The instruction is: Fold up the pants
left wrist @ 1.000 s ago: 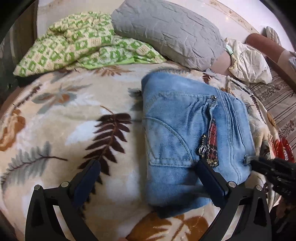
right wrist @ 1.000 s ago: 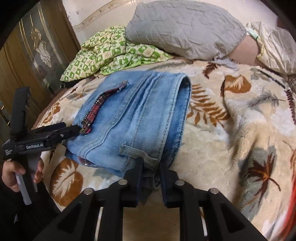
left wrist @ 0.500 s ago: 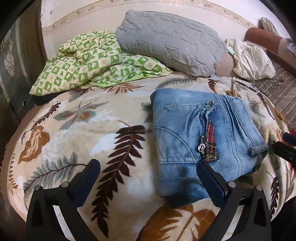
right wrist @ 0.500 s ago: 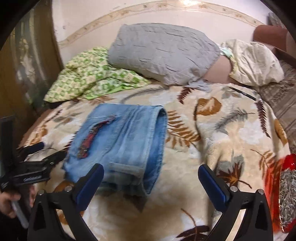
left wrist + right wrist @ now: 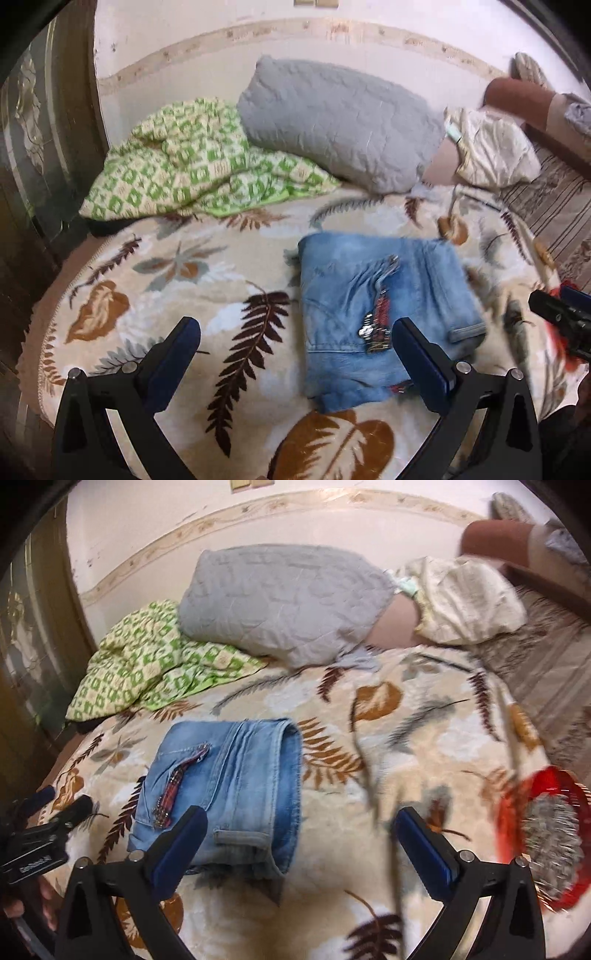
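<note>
The light blue jeans (image 5: 373, 306) lie folded into a compact rectangle on the leaf-patterned blanket (image 5: 177, 280), a red plaid strip and metal charm on top. My left gripper (image 5: 297, 334) hangs above the near edge, open, nothing between its blue pads; the right pad overlaps the jeans' near corner in the picture. In the right wrist view the same jeans (image 5: 236, 782) lie left of centre, and my right gripper (image 5: 303, 825) is open and raised above the blanket, holding nothing. The left tool (image 5: 40, 834) shows at that view's left edge, a hand below it.
A grey pillow (image 5: 340, 122) and a green checked cloth (image 5: 192, 166) lie at the head of the bed, a cream pillow (image 5: 491, 151) to the right. A red basket with a bristly brush (image 5: 543, 842) sits at the right. A dark wooden door stands left.
The right gripper let go of the jeans' waistband corner and opened wide. Both grippers rose and drew back from the jeans, which stay folded on the blanket.
</note>
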A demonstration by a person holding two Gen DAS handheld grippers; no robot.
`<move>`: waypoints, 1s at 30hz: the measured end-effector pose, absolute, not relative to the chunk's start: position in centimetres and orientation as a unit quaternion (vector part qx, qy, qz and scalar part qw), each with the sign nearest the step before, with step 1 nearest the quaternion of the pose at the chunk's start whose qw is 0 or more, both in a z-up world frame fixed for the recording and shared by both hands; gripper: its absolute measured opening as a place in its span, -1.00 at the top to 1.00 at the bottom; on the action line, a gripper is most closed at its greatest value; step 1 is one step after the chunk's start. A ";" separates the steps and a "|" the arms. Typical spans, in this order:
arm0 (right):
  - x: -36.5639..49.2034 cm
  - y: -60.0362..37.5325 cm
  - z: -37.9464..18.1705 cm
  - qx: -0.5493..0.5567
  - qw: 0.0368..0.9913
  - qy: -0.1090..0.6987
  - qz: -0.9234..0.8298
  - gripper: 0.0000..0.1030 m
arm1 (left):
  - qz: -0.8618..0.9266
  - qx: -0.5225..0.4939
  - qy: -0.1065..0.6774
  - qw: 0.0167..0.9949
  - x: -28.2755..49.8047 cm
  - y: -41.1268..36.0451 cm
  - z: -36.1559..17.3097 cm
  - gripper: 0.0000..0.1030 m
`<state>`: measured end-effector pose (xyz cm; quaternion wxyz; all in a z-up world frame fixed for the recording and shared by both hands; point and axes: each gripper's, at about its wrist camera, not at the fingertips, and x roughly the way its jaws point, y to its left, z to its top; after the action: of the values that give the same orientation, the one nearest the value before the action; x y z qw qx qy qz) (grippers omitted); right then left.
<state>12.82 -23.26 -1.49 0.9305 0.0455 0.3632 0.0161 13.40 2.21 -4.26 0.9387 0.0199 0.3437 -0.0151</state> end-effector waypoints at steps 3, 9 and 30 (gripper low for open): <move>10.2 -22.8 0.2 0.031 0.937 0.348 0.009 -0.99 | -0.025 0.023 0.327 0.944 11.3 1.7 -2.7 -1.00; 4.9 -21.9 1.0 0.030 0.941 0.338 -0.004 -1.00 | -0.030 0.017 0.305 0.952 5.9 0.3 -1.5 -1.00; 1.1 -21.0 -0.3 0.016 0.941 0.337 -0.010 -1.00 | -0.013 -0.003 0.321 0.947 1.5 0.6 -2.9 -1.00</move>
<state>1.05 -20.96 -0.30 0.9412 0.0156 0.3375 -0.0096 1.54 0.62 -2.94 0.9469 -0.0029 0.3213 -0.0130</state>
